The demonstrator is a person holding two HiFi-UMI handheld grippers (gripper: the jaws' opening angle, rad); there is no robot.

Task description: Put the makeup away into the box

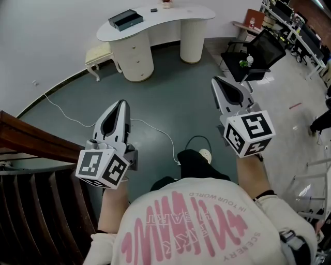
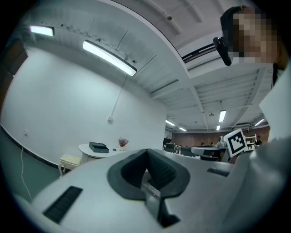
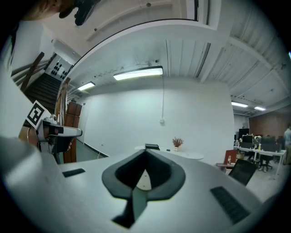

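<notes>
Both grippers are held level and side by side, well apart from the white tabletop at the far end of the room. Left gripper: jaws together, nothing between them. Right gripper: jaws likewise together, nothing held. The box, dark and rectangular, sits on the left end of the tabletop. A small dark item lies to its right, too small for me to identify as makeup. A potted sprig stands at the far edge. A cream stool stands just left of the tabletop. A white cable trails across the green floor between the grippers. A wooden staircase is at near left.
</notes>
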